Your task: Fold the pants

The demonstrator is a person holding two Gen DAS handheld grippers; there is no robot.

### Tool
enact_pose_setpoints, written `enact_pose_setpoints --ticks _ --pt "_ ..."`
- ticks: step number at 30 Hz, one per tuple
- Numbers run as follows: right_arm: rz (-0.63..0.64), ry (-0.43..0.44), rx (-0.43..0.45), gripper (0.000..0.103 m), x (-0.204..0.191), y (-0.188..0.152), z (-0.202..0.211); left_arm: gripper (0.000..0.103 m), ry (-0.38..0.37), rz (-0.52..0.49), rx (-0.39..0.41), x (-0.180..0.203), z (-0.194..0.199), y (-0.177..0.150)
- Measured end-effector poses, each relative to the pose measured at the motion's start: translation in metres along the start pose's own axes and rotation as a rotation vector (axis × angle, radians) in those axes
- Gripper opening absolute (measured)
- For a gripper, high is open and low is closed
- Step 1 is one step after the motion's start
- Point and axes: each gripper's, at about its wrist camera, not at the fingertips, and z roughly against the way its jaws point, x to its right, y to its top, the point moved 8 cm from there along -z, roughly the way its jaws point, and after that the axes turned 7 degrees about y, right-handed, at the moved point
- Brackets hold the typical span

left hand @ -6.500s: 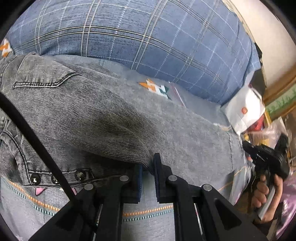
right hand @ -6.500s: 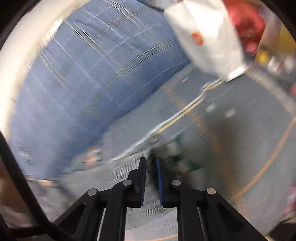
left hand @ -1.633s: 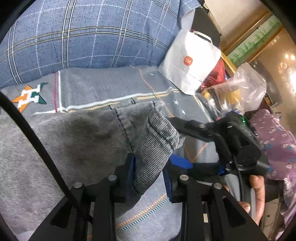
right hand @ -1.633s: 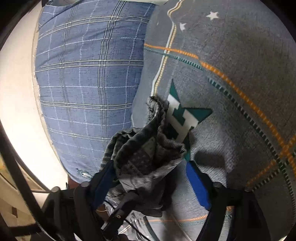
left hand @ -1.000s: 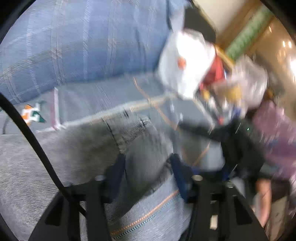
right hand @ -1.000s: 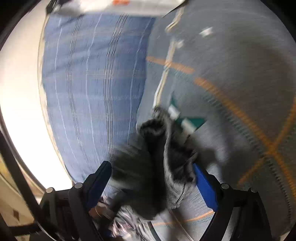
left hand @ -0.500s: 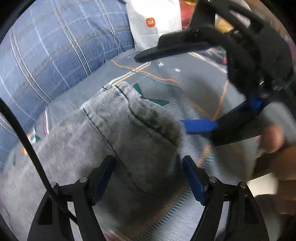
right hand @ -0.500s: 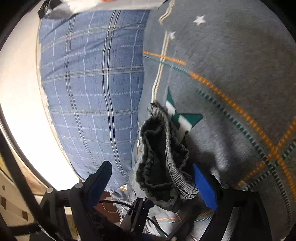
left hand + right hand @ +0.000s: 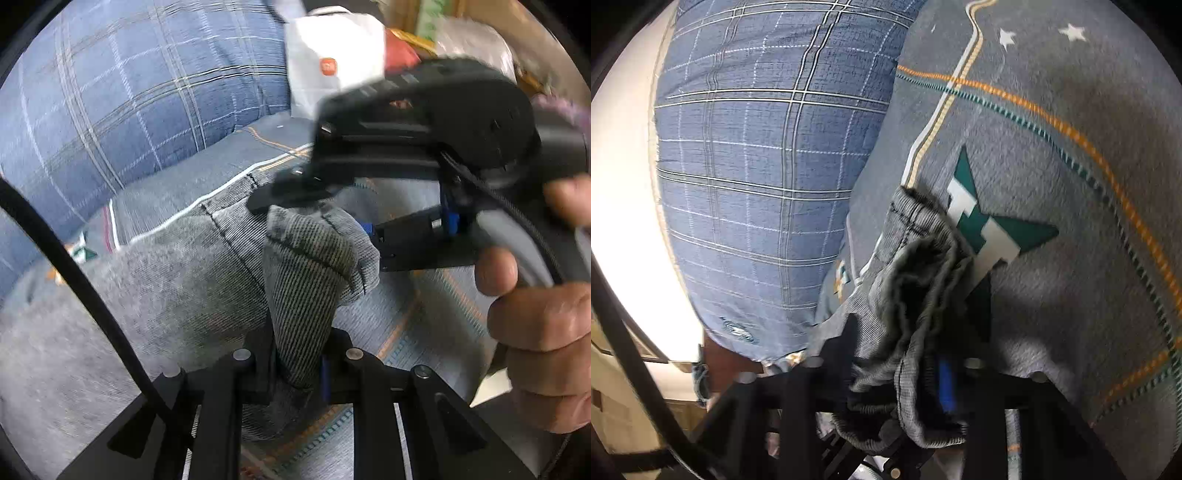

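- Left wrist view: my left gripper (image 9: 297,363) pinches the pants (image 9: 207,273) cuff; the leg's length trails away leftward across the bedspread (image 9: 406,325), my right gripper (image 9: 332,218) just beyond.
- Right wrist view: my right gripper (image 9: 897,373) clamps the same bunched cuff, near the blue plaid pillow (image 9: 768,147).

I see soft, even indoor light in both fisheye views. At far left of the right wrist view, the wall (image 9: 624,155) blows out white. The right gripper (image 9: 314,206) smears with motion blur; edges bend and vignette black.
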Motion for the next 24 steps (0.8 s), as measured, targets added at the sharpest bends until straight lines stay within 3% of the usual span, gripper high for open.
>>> enact_pose_setpoints --ticks 3,7,9,15,19,24 --pt "0.068 0.042 0.009 0.025 -0.018 0.0 0.003 0.018 -0.033 0.063 0.026 -0.008 0.015 0.006" --pt "0.291 0.149 0.003 0.023 -0.081 -0.02 0.007 0.017 -0.087 0.164 0.112 -0.033 0.061 0.012" --pt "0.361 0.163 -0.015 0.023 -0.108 -0.035 0.002 0.018 -0.119 0.215 0.126 -0.046 0.077 0.01" --pt "0.514 0.121 -0.202 0.023 -0.174 -0.083 -0.085 0.018 -0.172 0.482 0.134 -0.138 0.113 -0.029" --pt "0.554 0.097 -0.311 0.023 -0.176 -0.118 -0.154 0.018 -0.214 0.616 0.092 -0.198 0.107 -0.075" --pt "0.546 0.007 -0.38 0.027 -0.14 -0.148 -0.205 0.018 -0.256 0.651 0.028 -0.221 0.078 -0.12"
